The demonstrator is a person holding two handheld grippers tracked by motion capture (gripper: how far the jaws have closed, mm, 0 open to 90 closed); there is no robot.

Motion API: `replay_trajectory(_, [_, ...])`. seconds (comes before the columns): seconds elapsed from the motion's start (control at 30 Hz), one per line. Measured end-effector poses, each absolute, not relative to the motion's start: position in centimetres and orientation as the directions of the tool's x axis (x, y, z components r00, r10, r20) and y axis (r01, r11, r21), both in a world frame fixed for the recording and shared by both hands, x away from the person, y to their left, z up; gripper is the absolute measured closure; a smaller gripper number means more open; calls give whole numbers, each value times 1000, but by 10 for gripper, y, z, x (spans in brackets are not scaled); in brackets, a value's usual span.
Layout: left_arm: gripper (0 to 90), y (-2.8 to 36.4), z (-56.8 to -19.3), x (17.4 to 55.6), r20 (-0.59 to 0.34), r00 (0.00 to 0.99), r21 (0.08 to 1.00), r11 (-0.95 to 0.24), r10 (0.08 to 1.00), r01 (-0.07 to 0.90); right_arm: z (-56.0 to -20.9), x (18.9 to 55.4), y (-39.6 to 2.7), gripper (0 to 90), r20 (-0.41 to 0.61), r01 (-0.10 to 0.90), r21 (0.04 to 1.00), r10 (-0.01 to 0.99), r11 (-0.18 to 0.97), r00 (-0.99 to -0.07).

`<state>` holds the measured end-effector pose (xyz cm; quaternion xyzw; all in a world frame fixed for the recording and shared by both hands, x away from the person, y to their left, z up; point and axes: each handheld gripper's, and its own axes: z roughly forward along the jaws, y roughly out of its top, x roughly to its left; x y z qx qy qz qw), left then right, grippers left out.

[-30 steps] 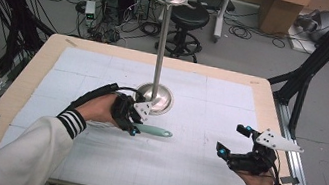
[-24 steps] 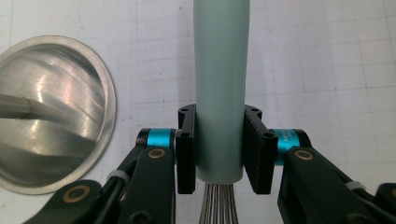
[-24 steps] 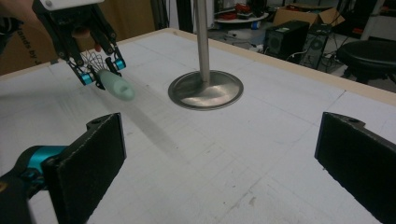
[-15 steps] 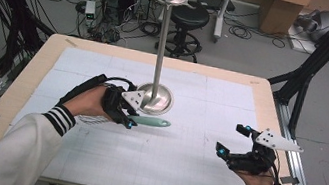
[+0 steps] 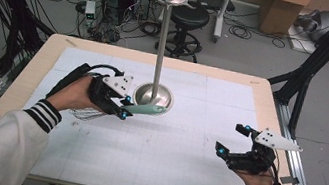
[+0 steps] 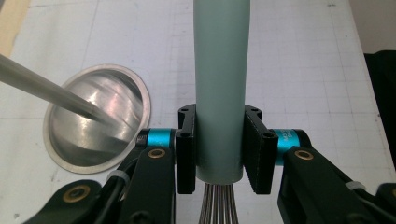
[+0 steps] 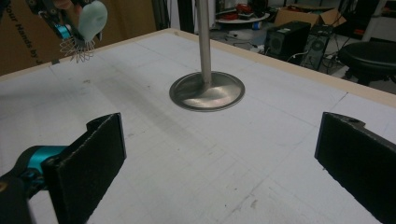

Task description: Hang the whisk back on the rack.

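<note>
While clamped in the left tool (image 6: 219, 154), a whisk (image 6: 222, 84): smooth pale-green handle, thin steel wires; right tool (image 7: 219, 168) apart.

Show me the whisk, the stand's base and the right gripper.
whisk (image 6: 221, 84), left gripper view, on its pale green handle.
stand's base (image 7: 207, 92), right gripper view, on the metal dish.
right gripper (image 5: 231, 141), high view, between its fingertips.

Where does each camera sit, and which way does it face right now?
High view: above the person's side, looking forward and down on the table; forearms, both tongs show.
Left gripper view: on the left tongs, along jaws clamping the whisk, stand base beside.
Right gripper view: on the right tongs, jaws open, facing the stand base.
All share that base.
</note>
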<state>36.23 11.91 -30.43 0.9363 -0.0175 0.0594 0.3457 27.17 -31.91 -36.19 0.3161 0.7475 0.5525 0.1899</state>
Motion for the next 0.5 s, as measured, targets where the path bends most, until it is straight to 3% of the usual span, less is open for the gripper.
replay_trajectory(0.5, [693, 146, -285, 361, 118, 990, 719, -694, 77, -32, -362, 271, -319, 8, 66, 262, 947, 683, 187, -728])
